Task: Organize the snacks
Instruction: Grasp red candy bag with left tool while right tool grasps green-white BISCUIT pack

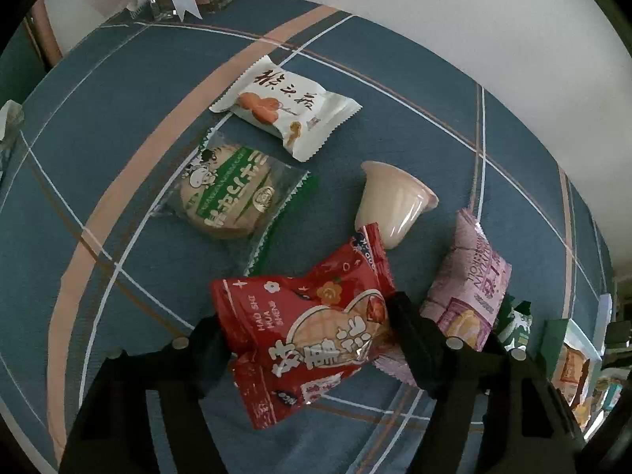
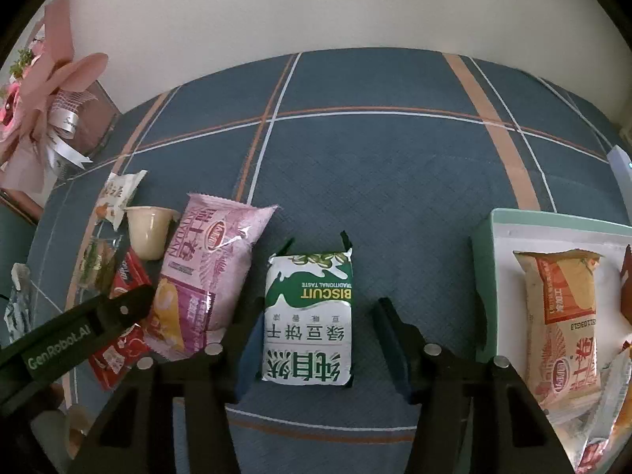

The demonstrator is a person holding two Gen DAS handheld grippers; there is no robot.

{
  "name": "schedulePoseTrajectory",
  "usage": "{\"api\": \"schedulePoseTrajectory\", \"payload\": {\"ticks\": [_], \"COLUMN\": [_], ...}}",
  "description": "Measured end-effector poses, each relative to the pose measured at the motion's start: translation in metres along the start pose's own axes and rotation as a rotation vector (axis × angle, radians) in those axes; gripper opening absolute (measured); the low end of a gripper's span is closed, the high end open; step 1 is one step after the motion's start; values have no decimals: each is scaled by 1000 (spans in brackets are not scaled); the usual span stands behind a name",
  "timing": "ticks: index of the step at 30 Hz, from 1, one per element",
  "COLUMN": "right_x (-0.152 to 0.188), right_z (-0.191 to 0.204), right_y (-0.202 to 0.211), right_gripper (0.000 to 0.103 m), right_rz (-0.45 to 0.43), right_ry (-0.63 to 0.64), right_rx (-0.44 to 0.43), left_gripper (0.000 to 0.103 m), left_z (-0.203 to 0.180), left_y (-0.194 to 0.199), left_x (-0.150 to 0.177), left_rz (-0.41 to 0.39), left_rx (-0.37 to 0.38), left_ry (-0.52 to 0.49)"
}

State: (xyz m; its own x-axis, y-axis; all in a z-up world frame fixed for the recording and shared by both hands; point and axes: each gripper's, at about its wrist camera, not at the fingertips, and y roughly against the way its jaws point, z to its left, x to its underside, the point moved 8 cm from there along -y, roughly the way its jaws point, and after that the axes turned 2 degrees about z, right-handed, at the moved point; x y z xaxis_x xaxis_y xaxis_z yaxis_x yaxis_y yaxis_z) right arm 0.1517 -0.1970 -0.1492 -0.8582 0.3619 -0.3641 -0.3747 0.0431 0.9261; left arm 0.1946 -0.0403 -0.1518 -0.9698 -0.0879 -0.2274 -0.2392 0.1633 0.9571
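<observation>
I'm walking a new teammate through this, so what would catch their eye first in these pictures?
Probably the red peanut snack packet, bright against the blue plaid cloth, sitting between the fingers of the left gripper. Next, the green and white biscuit packet lies between the fingers of the right gripper, with a gap on its right side. At the right edge, a pale green tray already holds an orange packet.

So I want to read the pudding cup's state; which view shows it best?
The left wrist view: the pudding cup lies on its side, unobstructed, between the red peanut packet and pink packet. The right wrist view shows it small, at the left edge.
</observation>
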Motion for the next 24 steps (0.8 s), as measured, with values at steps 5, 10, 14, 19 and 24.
{"api": "schedulePoseTrajectory", "payload": {"ticks": [5,10,14,19,24], "right_x": [1,1,1,1,0], "right_z": [-2,-1,-2,-12,-16], "right_y": [0,3,11,32,58], "right_gripper": [43,42,42,42,33], "right_rz": [-3,1,1,-13,-42], "right_ry": [4,-1,-10,-28,-36], "right_rx": [19,14,10,-5,-12], "left_gripper": [66,63,60,59,59], "left_z": [0,7,10,11,7], "left_y": [1,8,19,43,69], "left_x": [0,0,-1,-2,-2], "left_rz": [-5,-11,-26,-68,-108], "left_rx": [-1,9,9,15,43], "left_ry": [13,24,31,30,26]}}
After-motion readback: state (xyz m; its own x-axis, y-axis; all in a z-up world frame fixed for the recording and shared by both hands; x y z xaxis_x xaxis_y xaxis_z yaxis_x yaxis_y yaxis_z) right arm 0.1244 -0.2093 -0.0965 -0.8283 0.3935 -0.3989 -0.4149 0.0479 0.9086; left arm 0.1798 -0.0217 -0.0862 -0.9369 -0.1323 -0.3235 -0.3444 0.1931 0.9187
